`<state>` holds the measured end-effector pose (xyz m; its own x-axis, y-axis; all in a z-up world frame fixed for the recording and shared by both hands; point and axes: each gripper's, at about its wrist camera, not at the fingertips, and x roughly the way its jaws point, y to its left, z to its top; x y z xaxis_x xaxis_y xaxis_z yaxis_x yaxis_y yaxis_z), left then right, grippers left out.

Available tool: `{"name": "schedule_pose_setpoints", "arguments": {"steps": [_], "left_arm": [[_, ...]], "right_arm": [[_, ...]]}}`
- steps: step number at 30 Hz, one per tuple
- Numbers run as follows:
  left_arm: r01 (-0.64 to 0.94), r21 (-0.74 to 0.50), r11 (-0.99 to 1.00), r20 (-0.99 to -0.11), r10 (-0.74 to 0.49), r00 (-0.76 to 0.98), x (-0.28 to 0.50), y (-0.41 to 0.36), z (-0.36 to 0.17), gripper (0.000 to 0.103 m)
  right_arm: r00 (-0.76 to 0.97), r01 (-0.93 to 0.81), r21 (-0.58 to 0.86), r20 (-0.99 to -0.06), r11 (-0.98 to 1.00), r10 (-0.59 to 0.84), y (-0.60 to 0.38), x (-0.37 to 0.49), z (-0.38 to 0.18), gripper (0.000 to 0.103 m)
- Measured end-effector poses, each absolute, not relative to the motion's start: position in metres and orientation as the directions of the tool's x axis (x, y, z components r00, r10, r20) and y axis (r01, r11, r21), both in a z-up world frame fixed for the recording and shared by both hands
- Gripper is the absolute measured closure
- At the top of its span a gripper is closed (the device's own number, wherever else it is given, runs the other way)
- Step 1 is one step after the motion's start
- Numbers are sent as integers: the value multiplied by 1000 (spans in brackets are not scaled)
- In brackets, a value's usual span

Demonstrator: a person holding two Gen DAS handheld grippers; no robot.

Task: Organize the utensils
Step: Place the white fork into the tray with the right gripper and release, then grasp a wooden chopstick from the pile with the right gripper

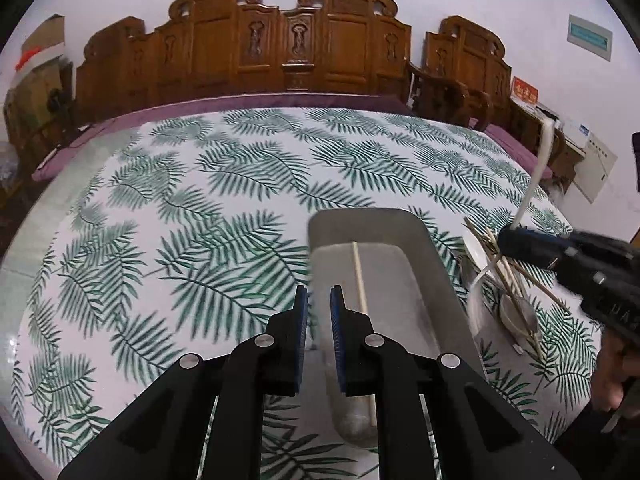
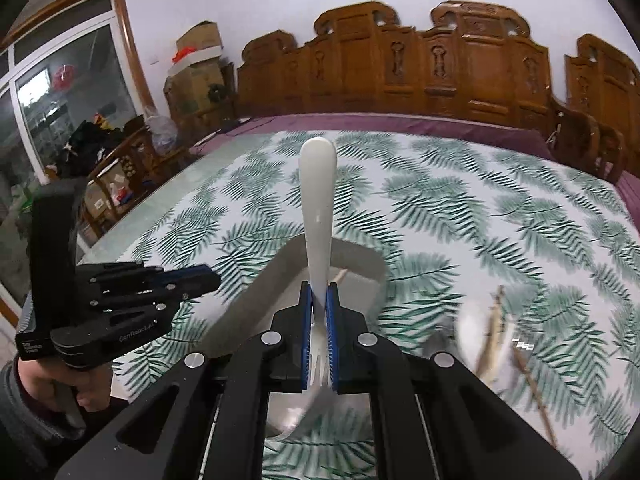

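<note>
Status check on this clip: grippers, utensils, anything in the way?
Right gripper shut on white spoon. Left gripper nearly closed, empty, over gray tray. One chopstick in tray; loose chopsticks beside it. Path clear.

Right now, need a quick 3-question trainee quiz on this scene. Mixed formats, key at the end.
1. True or false: a pale wooden chopstick lies in the grey rectangular tray.
2. What does the right gripper clamp? A) a long glossy white spoon B) a chopstick C) nothing
3. Fill in: between the pads of the left gripper there is ____.

Key: 1 true; 2 A; 3 nothing.
</note>
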<state>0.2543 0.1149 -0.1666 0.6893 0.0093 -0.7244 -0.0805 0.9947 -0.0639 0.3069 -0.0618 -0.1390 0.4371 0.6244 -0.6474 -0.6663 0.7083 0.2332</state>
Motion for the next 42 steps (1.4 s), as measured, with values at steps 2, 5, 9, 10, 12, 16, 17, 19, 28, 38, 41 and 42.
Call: {"name": "schedule_pose_setpoints", "arguments": {"steps": [2, 5, 9, 10, 12, 16, 17, 19, 28, 38, 41, 42], "left_arm": [[-89, -69, 994, -722, 11, 692, 253, 120, -165, 93], [-92, -78, 993, -718, 8, 696, 253, 123, -163, 93], [-90, -79, 993, -714, 6, 700, 251, 123, -162, 93], [-89, -80, 993, -713, 6, 701, 251, 123, -162, 93], [-86, -82, 993, -715, 2, 699, 252, 122, -162, 93], [-83, -84, 993, -711, -1, 704, 251, 120, -160, 93], [-82, -85, 993, -710, -3, 704, 250, 119, -160, 93], [-75, -86, 994, -706, -8, 708, 249, 117, -159, 93], [-31, -86, 996, -679, -36, 734, 246, 96, -151, 92], [51, -120, 991, -658, -118, 743, 250, 57, -148, 46], [71, -120, 990, -654, -133, 745, 252, 46, -149, 34], [77, -120, 990, -653, -137, 744, 252, 42, -150, 33]], "right_arm": [[400, -668, 251, -673, 701, 622, -48, 307, -151, 95], [358, -669, 253, -714, 699, 602, -33, 306, -168, 95], [323, -654, 246, -765, 716, 557, -24, 308, -188, 95], [311, -646, 253, -775, 720, 551, -23, 309, -193, 95], [304, -634, 263, -780, 727, 547, -24, 312, -198, 94], [310, -625, 260, -783, 736, 539, -25, 314, -202, 92], [314, -627, 258, -780, 735, 542, -26, 314, -201, 92], [337, -632, 241, -771, 737, 541, -29, 315, -196, 92], [469, -596, 183, -711, 782, 524, -84, 320, -156, 92], [596, -482, 80, -700, 872, 394, -172, 325, -147, 92], [605, -456, 62, -710, 888, 361, -182, 326, -158, 92], [609, -451, 55, -711, 891, 352, -185, 327, -161, 92]]}}
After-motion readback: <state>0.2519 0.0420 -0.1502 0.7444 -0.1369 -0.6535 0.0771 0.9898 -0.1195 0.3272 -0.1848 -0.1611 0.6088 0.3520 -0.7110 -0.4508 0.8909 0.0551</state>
